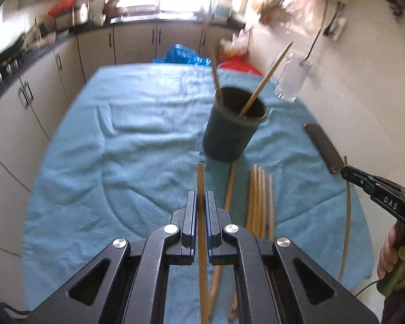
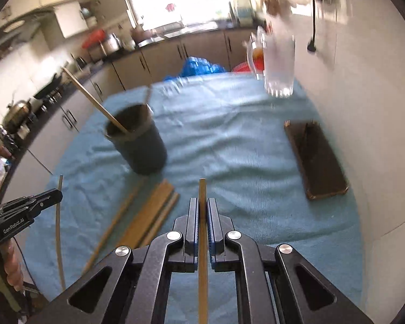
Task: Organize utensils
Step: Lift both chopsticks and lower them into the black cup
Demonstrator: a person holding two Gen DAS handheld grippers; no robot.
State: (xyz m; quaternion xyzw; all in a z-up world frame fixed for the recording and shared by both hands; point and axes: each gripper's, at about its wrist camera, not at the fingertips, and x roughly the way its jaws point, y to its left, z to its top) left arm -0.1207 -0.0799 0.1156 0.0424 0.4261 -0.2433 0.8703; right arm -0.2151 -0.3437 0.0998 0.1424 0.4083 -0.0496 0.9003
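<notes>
Left gripper (image 1: 201,199): my jaws are clamped on one wooden chopstick, pads pressing both its sides.
Left chopstick (image 1: 200,178): its long axis runs along my fingers, tip toward 12 o'clock just past the pads, the rest trailing back toward 6 o'clock under my frame; it is lifted clear of the cloth.
Right gripper (image 2: 202,206): my jaws are closed tight on a second chopstick.
Right chopstick (image 2: 202,189): it also lies along my fingers, short end toward 12 o'clock, long end passing down to 6 o'clock; in the left wrist view it shows as a thin stick running from the jaw tips toward 6 o'clock at the right edge.
Holder cup (image 1: 233,124): dark, upright on the blue cloth, at 1 o'clock from my left jaws and 11 o'clock from my right.
Chopsticks in cup (image 1: 266,78): two, leaning apart, upper ends toward 12 and 1 o'clock in the left wrist view.
Loose chopsticks (image 1: 257,197): a bundle lying flat side by side just in front of the cup, long axes roughly 12 to 6 o'clock; one more (image 1: 229,186) lies slightly apart at their left.
Blue cloth (image 1: 121,140): covers the table.
Phone (image 2: 317,159): dark, flat, at 2 o'clock from my right jaws.
Glass (image 2: 279,67): clear, near the far right edge, blurred.
</notes>
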